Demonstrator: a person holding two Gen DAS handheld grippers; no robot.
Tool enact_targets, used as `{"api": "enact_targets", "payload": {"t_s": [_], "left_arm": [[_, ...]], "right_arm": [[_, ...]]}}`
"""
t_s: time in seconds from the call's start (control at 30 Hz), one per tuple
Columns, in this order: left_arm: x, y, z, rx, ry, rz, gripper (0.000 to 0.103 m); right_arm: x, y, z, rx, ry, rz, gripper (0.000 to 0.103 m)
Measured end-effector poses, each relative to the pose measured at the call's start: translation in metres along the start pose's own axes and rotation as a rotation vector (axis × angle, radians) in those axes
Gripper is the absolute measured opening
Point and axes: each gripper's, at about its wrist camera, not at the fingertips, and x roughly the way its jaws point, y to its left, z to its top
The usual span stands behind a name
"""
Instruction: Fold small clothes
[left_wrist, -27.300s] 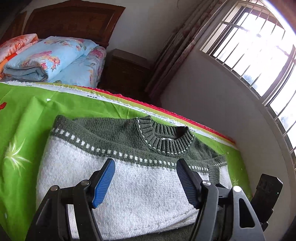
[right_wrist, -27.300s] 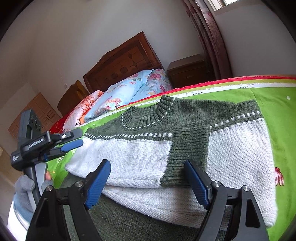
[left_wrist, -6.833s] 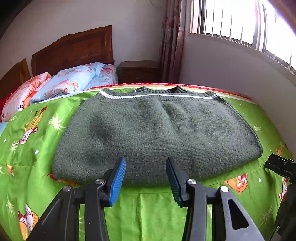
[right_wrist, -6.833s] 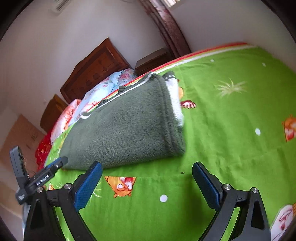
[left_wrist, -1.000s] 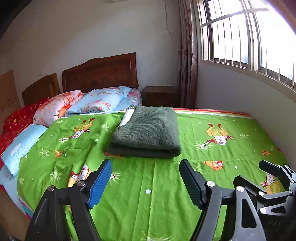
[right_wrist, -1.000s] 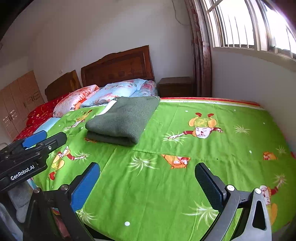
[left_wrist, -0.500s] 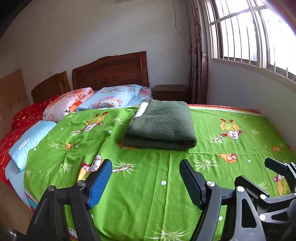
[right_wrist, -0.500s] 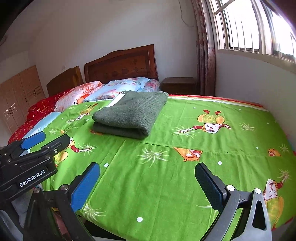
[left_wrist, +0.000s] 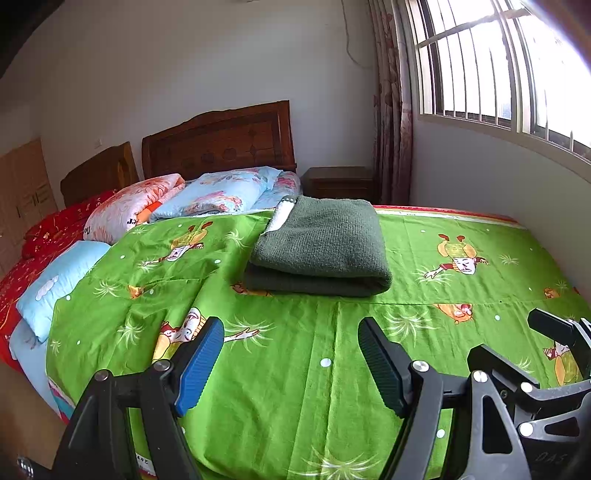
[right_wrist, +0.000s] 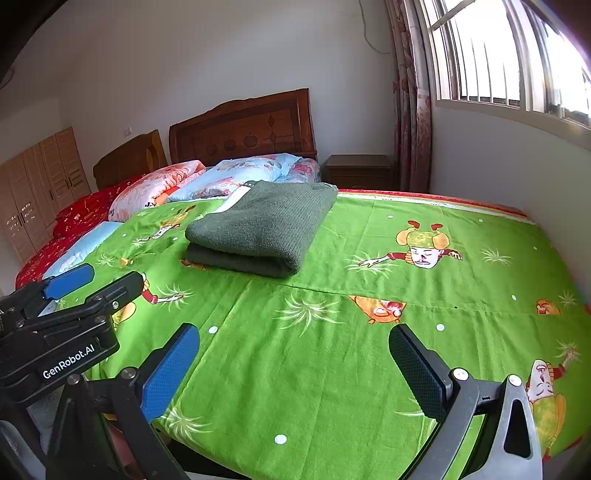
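A dark green knitted sweater (left_wrist: 321, 247) (right_wrist: 262, 229) lies folded into a thick rectangle on the green cartoon-print bedspread (left_wrist: 314, 369) (right_wrist: 332, 350), with a strip of white showing at its far left edge. My left gripper (left_wrist: 291, 354) hangs open over the near part of the bed, well short of the sweater, nothing between its fingers. My right gripper (right_wrist: 295, 365) is open too, also back from the sweater and holding nothing. The left gripper's fingers (right_wrist: 70, 277) show at the left of the right wrist view.
Floral pillows (left_wrist: 221, 192) and a red quilt (left_wrist: 55, 229) lie by the wooden headboard (left_wrist: 221, 140). A nightstand (left_wrist: 340, 181) and curtain stand in the far corner under a barred window (left_wrist: 498, 66). Wardrobe doors (right_wrist: 37, 184) are on the left.
Both views have shifted slightly: the folded sweater now sits a little further right and closer in each view. Both grippers stay open and empty.
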Motion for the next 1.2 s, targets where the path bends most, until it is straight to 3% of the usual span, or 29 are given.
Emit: {"api": "enact_targets", "payload": {"t_s": [1.2], "left_arm": [[0.0024, 0.0001, -0.0012, 0.003, 0.007, -0.012, 0.076]], "right_arm": [[0.0010, -0.0017, -0.0015, 0.015, 0.009, 0.011, 0.103]]}}
